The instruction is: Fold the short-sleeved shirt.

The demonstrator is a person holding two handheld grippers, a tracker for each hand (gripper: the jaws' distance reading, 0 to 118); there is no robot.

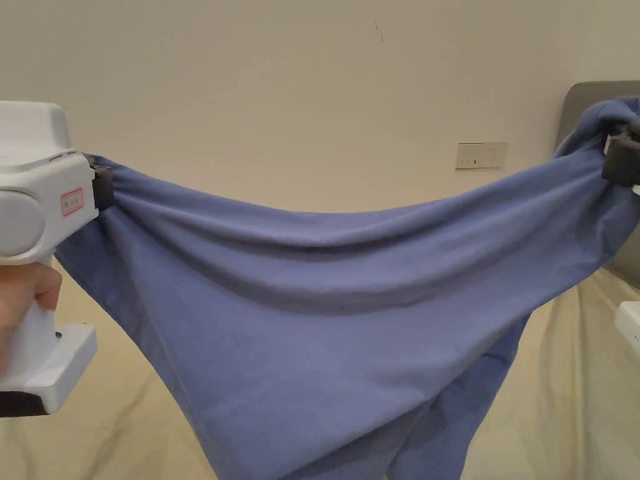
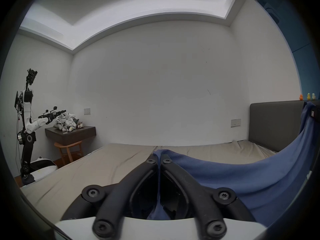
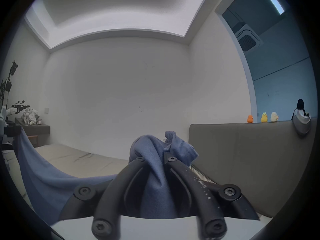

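Two grippers hold one blue short-sleeved shirt (image 1: 312,300) up in the air above a bed (image 2: 107,165) covered with a beige sheet. The left gripper (image 2: 159,157) has its jaws pressed together on a thin edge of the cloth, which runs between them and down into the gripper body. The right gripper (image 3: 155,159) is clamped on a thicker bunch of fabric; a wad of it bulges out past the jaw tips and over the left jaw. Between the two, the shirt sags in a shallow curve, and its lower part hangs down in folds toward the sheet; whether it touches the bed is hard to tell. A hand (image 1: 25,294) grips the left gripper's white handle. Behind the bed stands one grey headboard (image 3: 242,157), and on its top edge sit three small toy ducks (image 3: 264,117), one orange, one yellow, one pale.
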